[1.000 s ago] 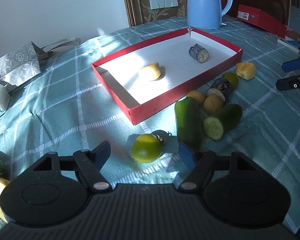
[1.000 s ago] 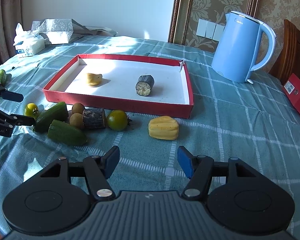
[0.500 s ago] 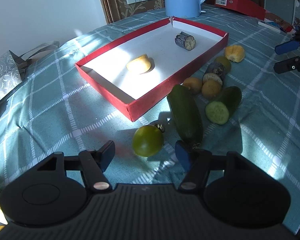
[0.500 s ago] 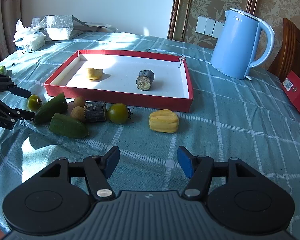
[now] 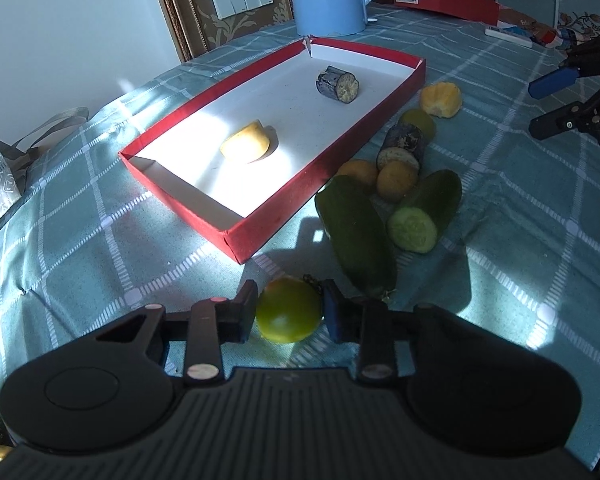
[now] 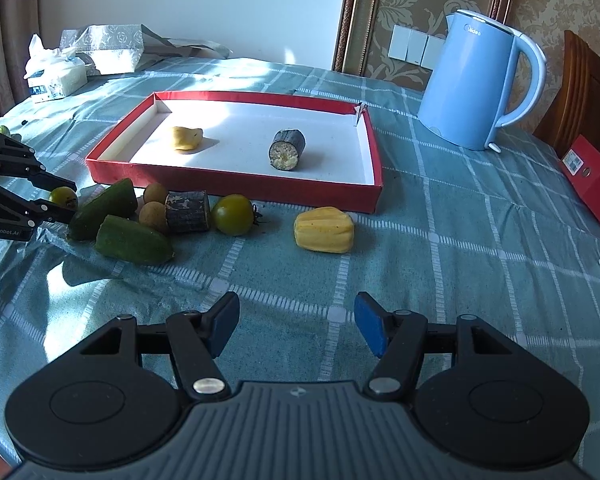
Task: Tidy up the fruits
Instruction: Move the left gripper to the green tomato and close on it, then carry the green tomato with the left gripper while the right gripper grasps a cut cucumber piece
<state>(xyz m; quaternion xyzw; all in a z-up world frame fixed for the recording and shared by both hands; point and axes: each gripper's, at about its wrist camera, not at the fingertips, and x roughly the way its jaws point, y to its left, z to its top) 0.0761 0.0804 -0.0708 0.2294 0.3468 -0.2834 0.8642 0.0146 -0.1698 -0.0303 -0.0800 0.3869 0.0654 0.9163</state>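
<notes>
My left gripper (image 5: 289, 314) is shut on a green tomato (image 5: 288, 315) on the tablecloth, near the corner of the red tray (image 5: 260, 228); it also shows in the right wrist view (image 6: 62, 206). The tray holds a yellow piece (image 5: 246, 147) and an eggplant chunk (image 5: 337, 84). Beside the tray lie two cucumber pieces (image 5: 356, 236), (image 5: 424, 210), two small round fruits (image 5: 396, 180), another eggplant chunk (image 5: 402, 144), a second green tomato (image 6: 233, 214) and a yellow fruit (image 6: 324, 230). My right gripper (image 6: 296, 326) is open and empty above the cloth.
A blue kettle (image 6: 472, 84) stands behind the tray's far right corner. A red box (image 6: 592, 180) lies at the right edge. A tissue box (image 6: 56, 76) and a patterned bag (image 6: 104, 46) sit at the far left.
My left gripper moved forward and closed around the green tomato. My right gripper stayed nearly still and open.
</notes>
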